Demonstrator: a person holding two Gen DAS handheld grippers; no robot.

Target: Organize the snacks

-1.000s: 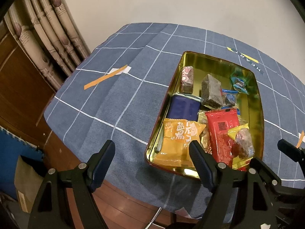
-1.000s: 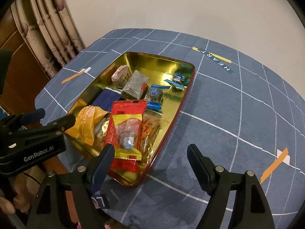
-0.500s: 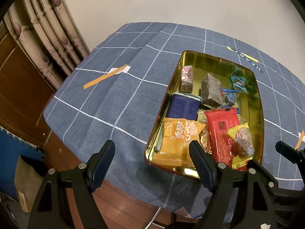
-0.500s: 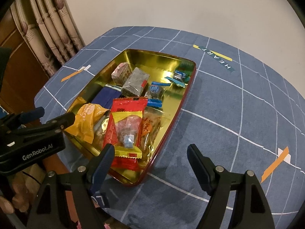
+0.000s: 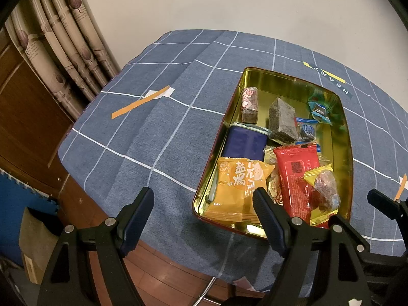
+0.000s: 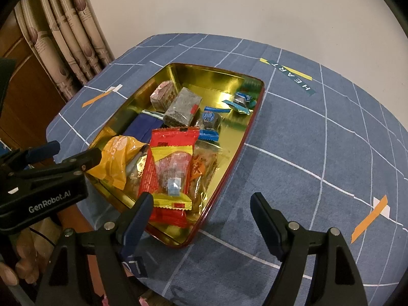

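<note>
Hovering near the table's edge, we held our left gripper (image 5: 204, 206) and right gripper (image 6: 201, 207) spread wide, gripping nothing. The snacks, including an orange packet (image 5: 238, 188) and red packet (image 6: 169, 163), lay piled inside the gold tin (image 6: 216, 79) on the blue checked tablecloth (image 5: 153, 132).

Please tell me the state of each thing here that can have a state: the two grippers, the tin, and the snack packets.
left gripper: open, holds nothing.
right gripper: open, holds nothing.
gold tin: no lid on it, flat on the tablecloth, snacks inside.
orange packet: sealed, lies in the tin.
red packet: sealed, lies over other snacks.
yellow-edged packet: sealed, on top of the red packet.
</note>
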